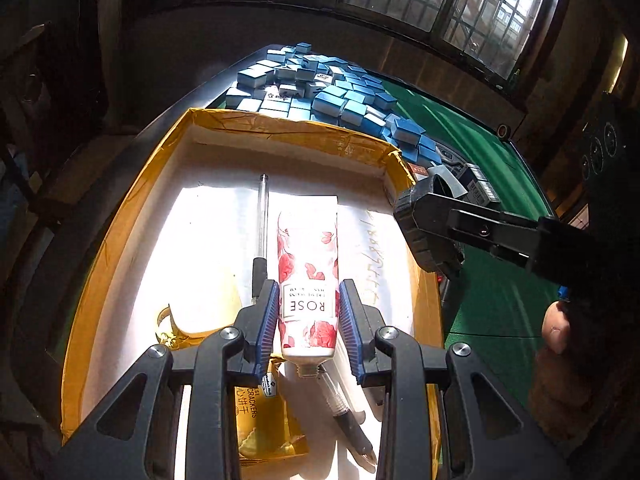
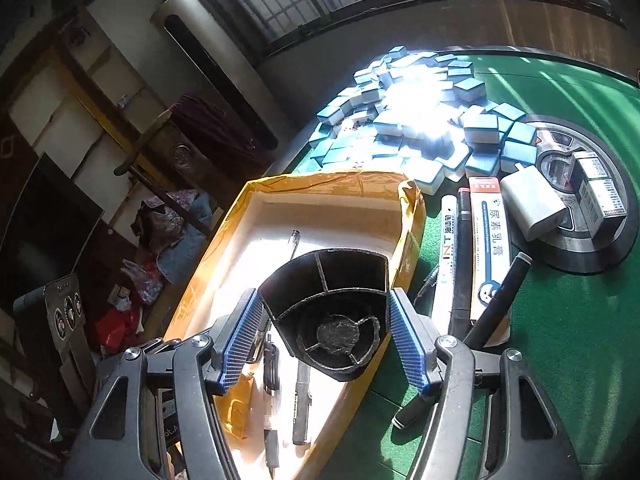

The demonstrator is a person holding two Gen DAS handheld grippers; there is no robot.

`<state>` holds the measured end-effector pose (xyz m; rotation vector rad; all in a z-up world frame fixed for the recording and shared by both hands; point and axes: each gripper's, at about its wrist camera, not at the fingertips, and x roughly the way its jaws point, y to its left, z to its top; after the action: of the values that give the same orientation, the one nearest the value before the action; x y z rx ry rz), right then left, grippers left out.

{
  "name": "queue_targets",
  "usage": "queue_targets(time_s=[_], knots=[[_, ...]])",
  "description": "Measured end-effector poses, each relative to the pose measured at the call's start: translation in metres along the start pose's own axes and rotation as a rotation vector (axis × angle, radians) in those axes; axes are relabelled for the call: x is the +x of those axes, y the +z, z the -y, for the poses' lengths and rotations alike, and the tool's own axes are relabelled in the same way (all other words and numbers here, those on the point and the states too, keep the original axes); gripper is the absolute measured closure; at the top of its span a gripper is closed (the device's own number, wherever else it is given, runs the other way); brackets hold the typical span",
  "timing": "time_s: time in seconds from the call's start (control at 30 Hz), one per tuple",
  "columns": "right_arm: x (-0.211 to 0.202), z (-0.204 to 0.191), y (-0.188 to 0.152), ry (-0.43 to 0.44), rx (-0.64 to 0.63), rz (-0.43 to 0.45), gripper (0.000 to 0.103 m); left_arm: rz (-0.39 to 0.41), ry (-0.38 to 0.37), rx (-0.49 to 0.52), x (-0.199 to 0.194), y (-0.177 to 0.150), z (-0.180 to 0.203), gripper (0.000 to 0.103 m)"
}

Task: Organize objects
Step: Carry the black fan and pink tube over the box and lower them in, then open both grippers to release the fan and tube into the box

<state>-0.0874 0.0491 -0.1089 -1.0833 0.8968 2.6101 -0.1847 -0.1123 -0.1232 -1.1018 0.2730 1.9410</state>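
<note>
Sunlight floods a shallow cardboard tray (image 1: 100,264) with yellow taped walls, sitting at the left part of the green desk (image 1: 492,320). In the left wrist view, a yellow cracker packet (image 1: 256,420) lies at the tray's near left, then a clear pen (image 1: 262,224) runs lengthwise up the white floor, and just right of it is the rose hand cream tube (image 1: 308,276). The left gripper (image 1: 308,312) has its blue-padded fingers (image 1: 267,324) on either side of the tube's lower, labelled part, closed against it, with the threaded neck pointing back toward the camera and a dark pen (image 1: 348,420) lying beneath. Farther right, the right gripper (image 2: 322,320) reaches over the tray's right wall. In its own view its fingers (image 2: 240,340) clasp a black divided pen holder (image 2: 332,308) by its two flat sides, tilted so that its open compartments face the camera; whether the holder rests on the tray or hangs clear is hard to judge. Right of the tray, markers (image 2: 448,252), a long white ointment box (image 2: 488,248) and a white charger (image 2: 532,208) lie on the desk, and blue-backed mahjong tiles (image 2: 420,120) are heaped behind.
</note>
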Motion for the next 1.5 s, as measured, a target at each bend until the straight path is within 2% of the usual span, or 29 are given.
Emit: queue_targets(time_s=[0.13,0.27,0.6,1.03,1.2,1.4,1.43,1.47,1.5], knots=[[0.007,-0.008,0.007,-0.040,-0.010,0.003,0.045,-0.007,0.023,-0.010,0.004,0.000,-0.006,0.075],[0.010,-0.024,0.009,-0.096,-0.077,0.013,0.045,-0.009,0.040,-0.009,0.008,0.001,-0.010,0.075],[0.046,-0.030,0.016,-0.105,-0.084,-0.044,0.046,-0.036,0.048,0.006,0.014,-0.005,-0.008,0.075],[0.067,-0.039,0.014,-0.202,-0.158,-0.060,0.046,-0.060,0.077,0.032,0.020,-0.009,-0.005,0.075],[0.075,-0.034,0.011,-0.185,-0.142,-0.086,0.046,-0.063,0.085,0.036,0.021,-0.010,-0.003,0.075],[0.050,-0.029,0.011,-0.096,-0.122,-0.033,0.045,-0.048,0.057,0.026,0.018,-0.012,-0.003,0.074],[0.043,-0.026,0.011,-0.077,-0.113,-0.025,0.045,-0.045,0.045,0.022,0.017,-0.013,-0.004,0.067],[0.035,-0.022,0.010,-0.056,-0.101,-0.014,0.044,-0.043,0.037,0.020,0.017,-0.014,-0.003,0.054],[0.025,-0.018,0.008,-0.035,-0.090,0.000,0.044,-0.039,0.030,0.018,0.017,-0.015,-0.003,0.050]])
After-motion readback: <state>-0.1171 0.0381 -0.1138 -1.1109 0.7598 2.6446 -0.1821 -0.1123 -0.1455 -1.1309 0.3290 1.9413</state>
